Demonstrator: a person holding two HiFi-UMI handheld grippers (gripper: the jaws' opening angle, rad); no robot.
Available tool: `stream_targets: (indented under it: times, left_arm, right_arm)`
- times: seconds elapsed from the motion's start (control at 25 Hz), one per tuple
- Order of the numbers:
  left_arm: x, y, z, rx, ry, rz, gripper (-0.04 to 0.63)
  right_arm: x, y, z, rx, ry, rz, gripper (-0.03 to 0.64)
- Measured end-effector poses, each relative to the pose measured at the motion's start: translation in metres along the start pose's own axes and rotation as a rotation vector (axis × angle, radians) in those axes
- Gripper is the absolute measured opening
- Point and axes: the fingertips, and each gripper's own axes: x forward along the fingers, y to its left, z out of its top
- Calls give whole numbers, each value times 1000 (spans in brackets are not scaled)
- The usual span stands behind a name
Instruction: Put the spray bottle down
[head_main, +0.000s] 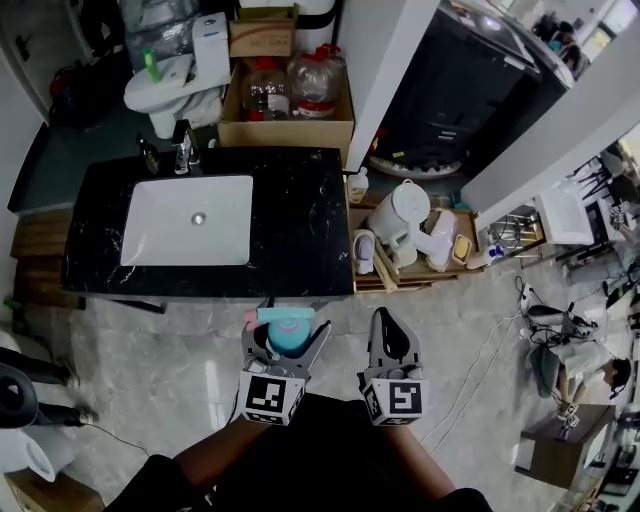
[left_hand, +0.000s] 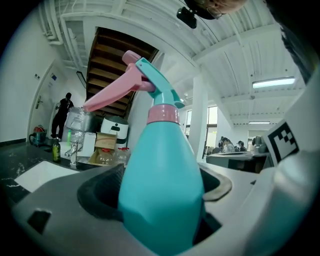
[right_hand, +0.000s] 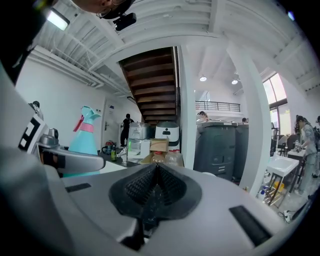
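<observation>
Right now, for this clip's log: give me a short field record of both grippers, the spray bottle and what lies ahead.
left gripper: shut on the spray bottle, held upright
spray bottle: teal body, pink trigger and collar, not yet set down
right gripper: shut, empty
ahead: black countertop with white sink, just beyond both grippers

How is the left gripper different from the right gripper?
The left gripper is shut on a teal plastic spray bottle with a pink trigger; the right gripper is shut with nothing in it. The left gripper's jaws stand apart round the bottle, while the right gripper's jaws meet. Both are grey, and each carries a cube with square black-and-white markers.
</observation>
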Motion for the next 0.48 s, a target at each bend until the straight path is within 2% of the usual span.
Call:
stream_targets:
  times: [0.24, 0.48]
  left_arm:
    - [21, 17, -11, -42, -2, -54, 437]
    - [40, 22, -17, -35, 2, -88, 437]
  right_arm:
    - [25, -5, 0, -4, -5, -40, 17]
    - [35, 2, -5, 7, 21, -51, 17]
